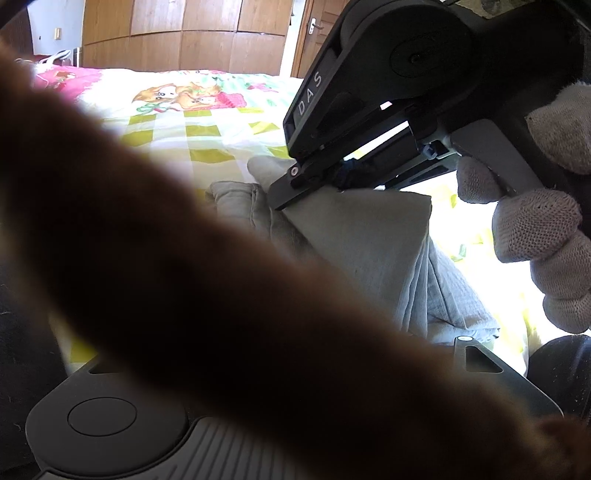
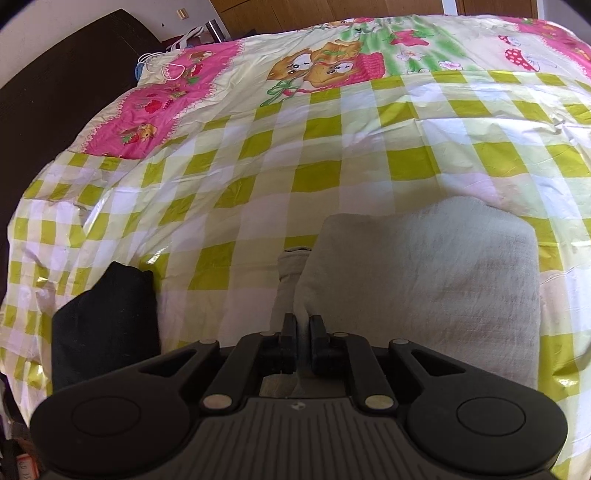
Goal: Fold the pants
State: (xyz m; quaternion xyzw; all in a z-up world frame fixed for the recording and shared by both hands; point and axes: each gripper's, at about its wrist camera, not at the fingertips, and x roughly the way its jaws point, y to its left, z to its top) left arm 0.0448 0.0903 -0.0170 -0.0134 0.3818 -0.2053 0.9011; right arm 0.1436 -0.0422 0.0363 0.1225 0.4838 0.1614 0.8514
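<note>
Pale grey pants (image 2: 424, 280) lie folded in a thick pad on the checked bedsheet (image 2: 332, 155). My right gripper (image 2: 303, 328) is shut on a raised edge of the cloth at the pad's near left side. In the left wrist view the right gripper (image 1: 286, 195) comes down from the upper right, pinching a fold of the pants (image 1: 369, 251), with a gloved hand (image 1: 546, 236) on its handle. A blurred brown shape (image 1: 184, 277) close to the lens hides my left gripper's fingers; only its body (image 1: 110, 424) and one linkage show.
A black cloth item (image 2: 103, 325) lies on the sheet left of the pants. Wooden wardrobes (image 1: 177, 33) and a door stand beyond the bed. A dark headboard (image 2: 55, 92) and cables sit at the far left corner.
</note>
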